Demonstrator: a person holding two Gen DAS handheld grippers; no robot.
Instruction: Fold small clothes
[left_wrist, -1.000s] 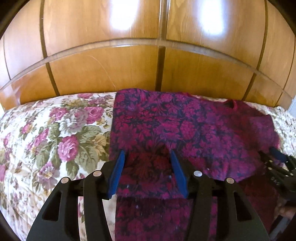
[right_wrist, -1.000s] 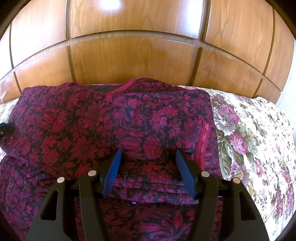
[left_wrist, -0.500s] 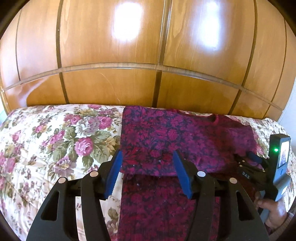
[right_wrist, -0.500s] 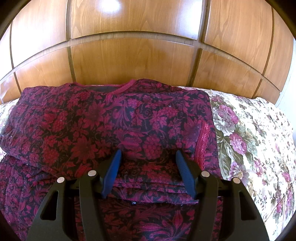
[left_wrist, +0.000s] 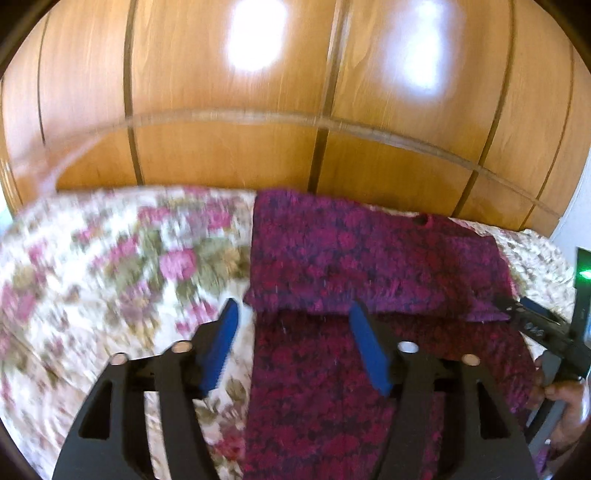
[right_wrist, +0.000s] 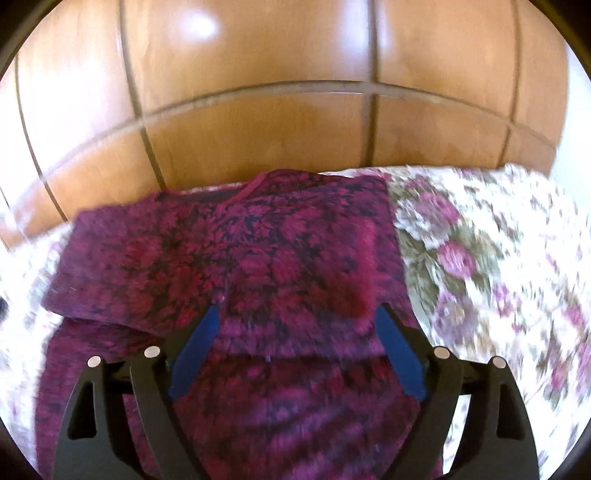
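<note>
A dark red and magenta floral garment (left_wrist: 369, 258) lies on the bed, its top part folded down over the lower part; it also shows in the right wrist view (right_wrist: 229, 266). My left gripper (left_wrist: 295, 314) is open and empty, raised over the garment's left edge near the fold. My right gripper (right_wrist: 297, 314) is open and empty, raised above the fold on the garment's right side. The right gripper's body (left_wrist: 535, 328) shows at the right edge of the left wrist view, held by a hand. Both views are motion-blurred.
The garment lies on a floral bedspread (left_wrist: 110, 277), which extends left of it and right of it (right_wrist: 480, 258). A glossy wooden panelled headboard (left_wrist: 295, 110) rises directly behind the bed.
Both grippers have pulled back and up from the garment, staying open. The left gripper moved first; the right one held still until half a second ago. The fold stays in place.
</note>
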